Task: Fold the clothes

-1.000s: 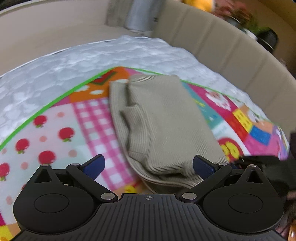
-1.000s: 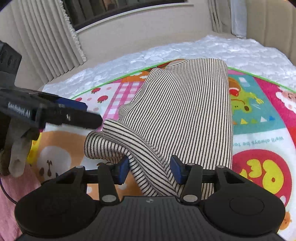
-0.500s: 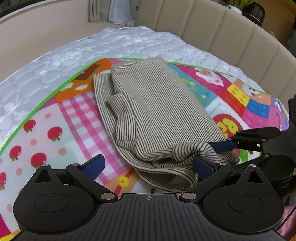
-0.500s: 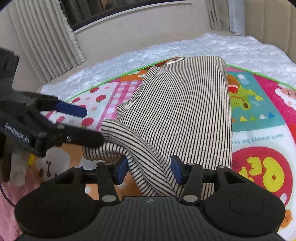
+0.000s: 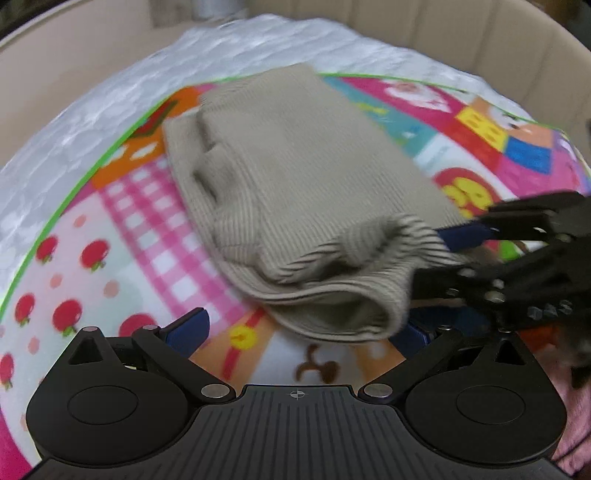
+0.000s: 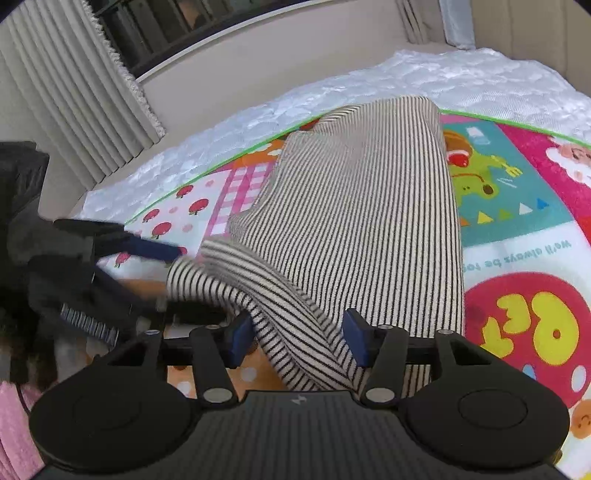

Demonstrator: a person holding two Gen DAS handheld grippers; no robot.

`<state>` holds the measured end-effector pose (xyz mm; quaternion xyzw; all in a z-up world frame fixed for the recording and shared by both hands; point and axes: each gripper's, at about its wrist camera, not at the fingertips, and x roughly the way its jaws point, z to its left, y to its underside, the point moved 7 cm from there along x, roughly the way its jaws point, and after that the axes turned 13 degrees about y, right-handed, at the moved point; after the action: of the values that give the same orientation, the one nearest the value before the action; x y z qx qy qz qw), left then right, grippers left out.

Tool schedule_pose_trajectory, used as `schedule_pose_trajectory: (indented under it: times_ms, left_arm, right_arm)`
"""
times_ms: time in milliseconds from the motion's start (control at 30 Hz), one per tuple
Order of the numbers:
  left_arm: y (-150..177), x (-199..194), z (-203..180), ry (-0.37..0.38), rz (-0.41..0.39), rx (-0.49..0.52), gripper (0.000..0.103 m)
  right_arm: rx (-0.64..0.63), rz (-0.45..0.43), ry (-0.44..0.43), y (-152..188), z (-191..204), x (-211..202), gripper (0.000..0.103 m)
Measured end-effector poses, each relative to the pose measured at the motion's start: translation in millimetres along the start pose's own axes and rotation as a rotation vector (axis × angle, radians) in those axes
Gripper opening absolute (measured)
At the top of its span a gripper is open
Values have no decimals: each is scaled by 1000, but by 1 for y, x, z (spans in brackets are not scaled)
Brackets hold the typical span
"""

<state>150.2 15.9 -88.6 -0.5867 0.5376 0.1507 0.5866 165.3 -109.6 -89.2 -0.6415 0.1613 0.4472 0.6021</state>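
- The striped top is lying folded lengthwise on the play mat, kind of a long narrow bundle running away from both cameras.
- Its near end is bunched up and lifted a bit off the mat; in the left wrist view the top is motion-blurred and just looks beige.
- Right gripper has its blue pads either side of a striped fold at the near end. There's still a gap to the cloth on each side, so it's spread, not pinching.
- Left gripper is wide apart, sitting just short of the bunched hem, nothing in it.
- The mat sits on a white quilted mattress.
- Pleated curtain off to the left, padded beige headboard behind.
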Motion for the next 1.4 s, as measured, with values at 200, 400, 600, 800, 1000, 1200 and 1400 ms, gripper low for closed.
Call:
schedule_pose_trajectory:
  times_ms: [200, 400, 600, 800, 1000, 1200, 1400]
  left_arm:
    - [-4, 1, 16, -32, -29, -61, 103]
    - [-8, 2, 30, -27, -55, -117, 103]
    - [-9, 4, 40, 18, -68, -180, 103]
    - [-9, 4, 45, 51, -83, -205, 103]
    - [-14, -24, 65, 50, -193, -281, 103]
    - [-26, -80, 109, 65, -430, -458, 103]
    - [-49, -21, 71, 1, -199, -80, 103]
  right_arm:
    - [-315, -131, 138, 1, 29, -20, 65]
    - [-502, -130, 215, 5, 41, -25, 78]
    - [-587, -92, 246, 16, 49, -9, 78]
    - [-848, -115, 360, 35, 69, 21, 71]
    - [-921, -130, 343, 8, 80, -10, 25]
    - [-1021, -64, 242, 25, 87, -57, 17]
    - [-1072, -52, 210, 43, 93, -65, 0]
